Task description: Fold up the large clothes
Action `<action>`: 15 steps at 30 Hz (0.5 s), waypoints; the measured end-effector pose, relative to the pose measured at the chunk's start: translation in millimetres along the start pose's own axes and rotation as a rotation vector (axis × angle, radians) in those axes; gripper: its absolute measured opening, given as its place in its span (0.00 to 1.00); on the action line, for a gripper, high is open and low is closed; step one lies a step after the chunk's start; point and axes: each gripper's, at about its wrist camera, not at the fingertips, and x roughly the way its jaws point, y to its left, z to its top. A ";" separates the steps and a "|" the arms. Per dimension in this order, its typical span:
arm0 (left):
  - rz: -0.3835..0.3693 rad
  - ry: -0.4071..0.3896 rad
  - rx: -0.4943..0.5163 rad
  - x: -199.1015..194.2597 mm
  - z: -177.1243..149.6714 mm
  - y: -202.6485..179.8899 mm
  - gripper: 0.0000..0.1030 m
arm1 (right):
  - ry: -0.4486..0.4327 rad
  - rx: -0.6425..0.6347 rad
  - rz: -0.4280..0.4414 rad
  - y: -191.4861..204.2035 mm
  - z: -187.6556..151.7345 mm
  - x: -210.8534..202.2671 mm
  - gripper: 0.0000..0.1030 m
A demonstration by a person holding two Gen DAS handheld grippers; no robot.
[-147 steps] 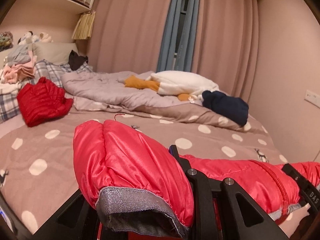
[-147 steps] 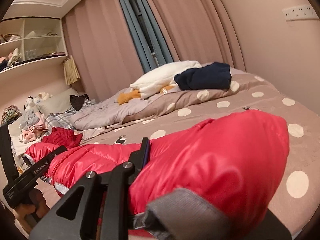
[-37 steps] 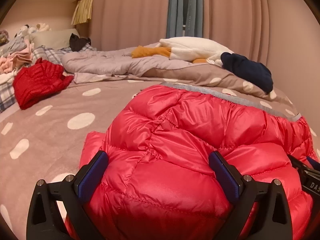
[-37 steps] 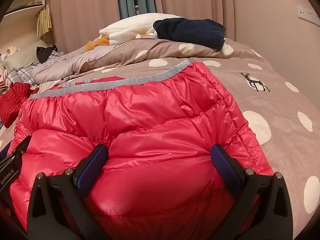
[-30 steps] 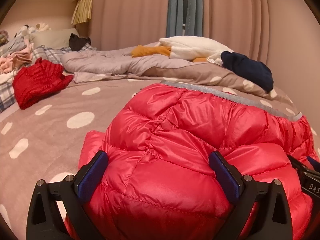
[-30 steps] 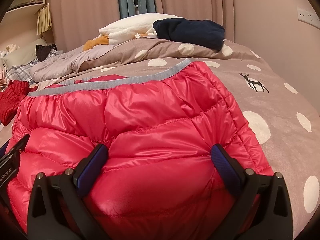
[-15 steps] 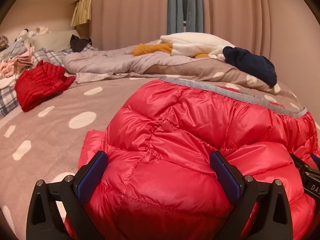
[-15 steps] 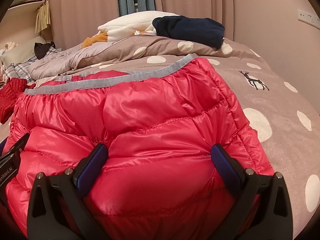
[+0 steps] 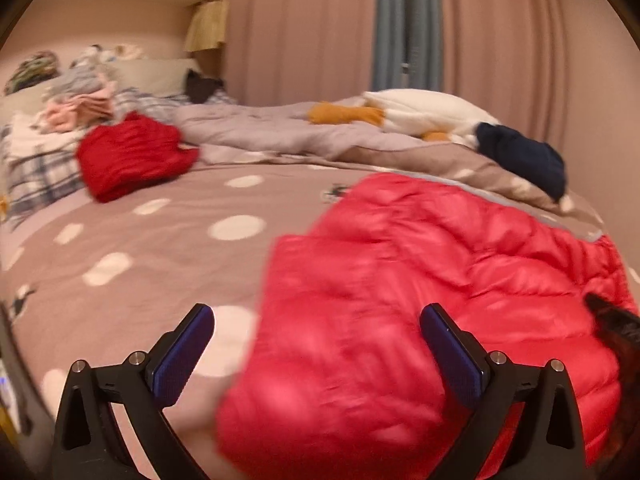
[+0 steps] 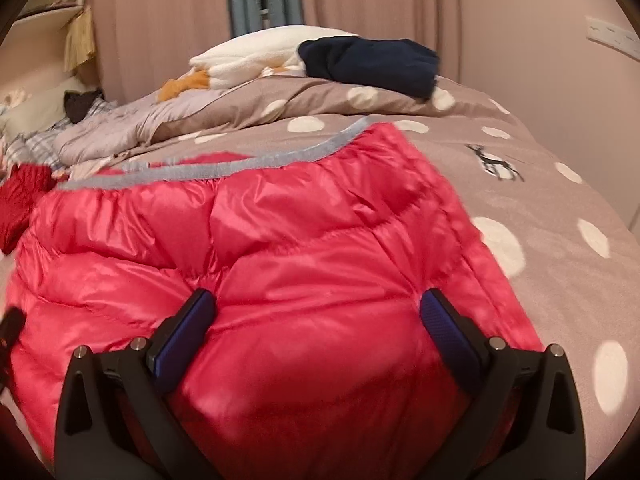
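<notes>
Red quilted puffer jacket [image 10: 304, 264] on the dotted bed [image 9: 132, 240] looks light, slippery and springy, best pinched at its grey hem [image 10: 224, 166], both grippers' jaws spread apart.

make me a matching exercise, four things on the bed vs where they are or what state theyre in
Things:
1. red puffer jacket
2. navy garment
3. dark red garment
4. left gripper

Places or states:
A. crumpled beside the plaid bedding
B. open, fingers spread
C. spread flat on the dotted bedspread, grey hem at the far edge
D. on the rumpled duvet by the white plush

Pairs: 1-C, 2-D, 3-A, 4-B
</notes>
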 end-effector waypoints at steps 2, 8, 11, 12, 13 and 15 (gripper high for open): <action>0.049 0.012 -0.044 -0.5 -1.5 15.5 0.99 | -0.014 0.057 0.062 0.3 0.9 -15.7 1.00; 0.039 0.093 -0.107 4.1 -12.5 36.5 0.99 | -0.016 -0.036 0.091 31.7 -3.9 -34.0 1.00; -0.047 0.193 -0.240 13.6 -21.6 48.5 0.99 | 0.030 -0.054 0.090 37.8 -12.8 -22.6 1.00; -0.069 0.214 -0.286 14.4 -24.7 53.6 0.99 | 0.028 -0.050 0.093 38.4 -16.7 -20.8 1.00; -0.105 0.240 -0.349 18.1 -27.9 59.8 0.99 | 0.016 -0.050 0.094 39.4 -20.2 -20.5 1.00; -0.154 0.281 -0.424 23.4 -30.4 66.6 0.99 | 0.005 -0.062 0.088 41.4 -24.2 -20.1 1.00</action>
